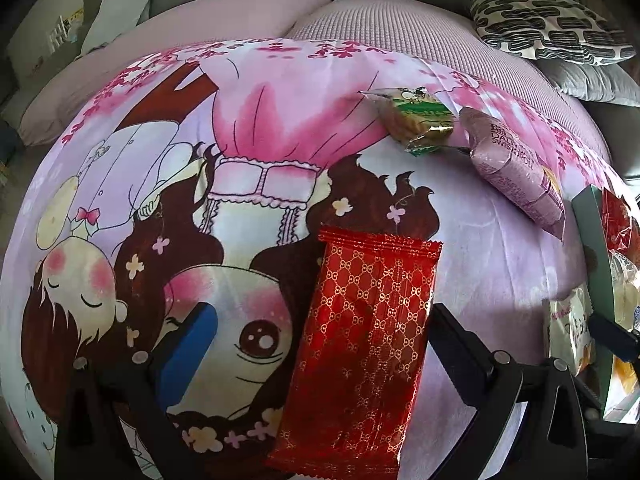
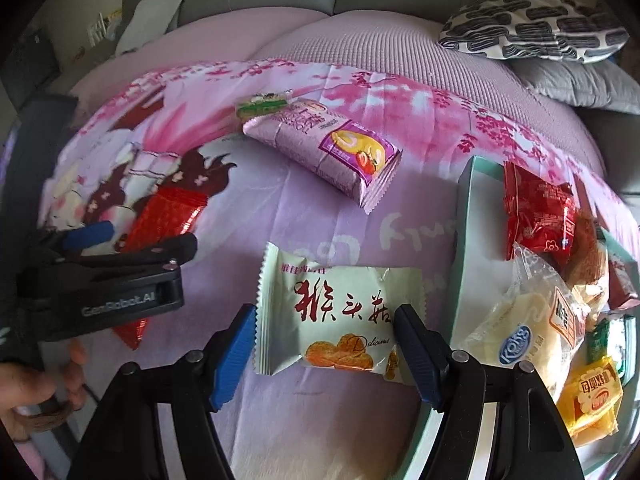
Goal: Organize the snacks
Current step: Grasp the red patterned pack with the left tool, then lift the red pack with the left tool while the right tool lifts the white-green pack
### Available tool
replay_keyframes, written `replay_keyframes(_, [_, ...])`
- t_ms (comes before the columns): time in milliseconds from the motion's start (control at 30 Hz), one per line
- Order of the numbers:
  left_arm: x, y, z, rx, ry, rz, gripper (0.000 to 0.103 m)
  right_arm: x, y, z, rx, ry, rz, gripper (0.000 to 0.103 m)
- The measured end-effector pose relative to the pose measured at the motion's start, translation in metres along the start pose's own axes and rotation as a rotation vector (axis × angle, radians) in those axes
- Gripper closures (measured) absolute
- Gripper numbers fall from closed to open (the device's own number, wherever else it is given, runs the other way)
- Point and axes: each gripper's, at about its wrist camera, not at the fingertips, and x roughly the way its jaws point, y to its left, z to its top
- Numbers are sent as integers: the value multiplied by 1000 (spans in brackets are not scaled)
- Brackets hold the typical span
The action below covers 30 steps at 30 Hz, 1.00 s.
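Snacks: right tongs [image 2: 325,350] straddled white packet [image 2: 326,320] unclenched, left tongs [image 1: 322,344] released over red packet [image 1: 360,356]; slick wrappers might slip.

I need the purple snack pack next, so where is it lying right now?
The purple snack pack lies on the cartoon-print cloth toward the sofa, upper centre in the right wrist view, touching the green-wrapped snack behind it, left of the box.
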Motion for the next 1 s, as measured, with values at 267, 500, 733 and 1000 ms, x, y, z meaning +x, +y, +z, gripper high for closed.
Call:
replay_keyframes(267, [2, 2, 0, -12, 7, 3, 0, -23, -1, -3, -80, -13, -84, 30])
replay_keyframes(500, [-3, 10, -3, -26, 12, 5, 0, -17, 21, -16, -298, 16, -194, 30])
replay_keyframes(733, [-5, 12, -4, -29, 13, 4, 0, -15, 27, -22, -381, 30, -243, 30])
replay_keyframes(1000, [-3, 9, -2, -29, 16, 5, 0, -8, 21, -15, -316, 16, -259, 30])
